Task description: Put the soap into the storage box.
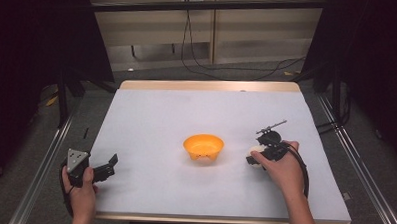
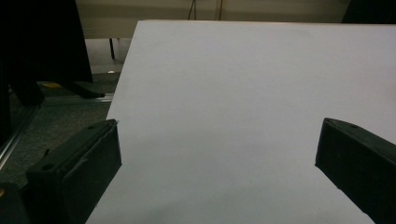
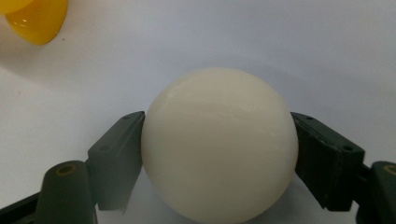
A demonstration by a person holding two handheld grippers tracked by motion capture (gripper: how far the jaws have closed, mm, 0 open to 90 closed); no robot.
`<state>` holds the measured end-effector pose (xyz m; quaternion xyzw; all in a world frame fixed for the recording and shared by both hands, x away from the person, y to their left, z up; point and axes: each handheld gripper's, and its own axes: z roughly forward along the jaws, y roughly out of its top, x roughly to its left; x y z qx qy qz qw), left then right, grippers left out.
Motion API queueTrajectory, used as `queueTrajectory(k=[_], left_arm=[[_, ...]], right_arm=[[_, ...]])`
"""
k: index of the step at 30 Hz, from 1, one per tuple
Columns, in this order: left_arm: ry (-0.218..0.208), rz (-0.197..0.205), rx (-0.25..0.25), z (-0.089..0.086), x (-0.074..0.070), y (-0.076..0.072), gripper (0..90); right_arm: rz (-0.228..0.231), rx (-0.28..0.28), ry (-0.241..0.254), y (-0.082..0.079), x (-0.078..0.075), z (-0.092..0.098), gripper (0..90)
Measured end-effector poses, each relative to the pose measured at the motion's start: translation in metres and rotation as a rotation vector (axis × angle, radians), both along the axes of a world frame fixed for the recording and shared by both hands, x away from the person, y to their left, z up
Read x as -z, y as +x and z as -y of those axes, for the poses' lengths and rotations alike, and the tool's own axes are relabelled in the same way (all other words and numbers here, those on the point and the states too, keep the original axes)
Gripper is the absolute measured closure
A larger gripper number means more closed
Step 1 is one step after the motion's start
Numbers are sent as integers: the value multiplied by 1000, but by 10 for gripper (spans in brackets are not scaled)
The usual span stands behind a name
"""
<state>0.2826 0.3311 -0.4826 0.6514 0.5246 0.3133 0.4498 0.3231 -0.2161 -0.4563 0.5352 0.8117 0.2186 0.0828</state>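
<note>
A cream-white ball [image 3: 219, 144] sits between the jaws of the right gripper [image 3: 219, 154], which press against its two sides, so the gripper is clenched on it. In the right gripper view the ball is smooth and glossy, with white table surface around and beyond it; whether it rests on the table or is lifted just off it cannot be told. In the high view the ball [image 1: 255, 159] shows as a small pale patch at the tip of the right gripper [image 1: 260, 155], toward the right side of the table [image 1: 151, 115] and about level with its middle. The right hand [image 1: 280, 169] wraps the gripper from behind, and a black cable loops around the wrist. To the left of the ball, near but apart from it, stands an orange bowl [image 1: 203, 147], upright, near the centre of the table; its edge appears as a yellow-orange shape [image 3: 32, 18] in the top left corner of the right gripper view. Well apart, at the near left corner of the table, the left hand [image 1: 81, 188] holds the left gripper [image 1: 110, 165], a grey three-cornered plate on top. In the left gripper view, the left gripper [image 2: 218, 149] has its jaws spread wide with nothing between them, over bare white table [image 2: 233, 93].
</note>
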Motion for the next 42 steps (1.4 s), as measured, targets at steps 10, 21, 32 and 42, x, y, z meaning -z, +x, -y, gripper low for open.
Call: queueTrajectory(k=[10,21,32,42], left_arm=[[0,0,3,0,0,0,1],[0,0,4,0,0,0,1],[2,-1,4,0,0,0,0],[-1,0,5,0,0,0,1]], right_arm=[[14,-89,-11,1,-1,2,234],[10,-185,-13,2,-2,2,234],[35,-197,23,3,-8,4,234],[43,-253,23,4,-17,1,234]])
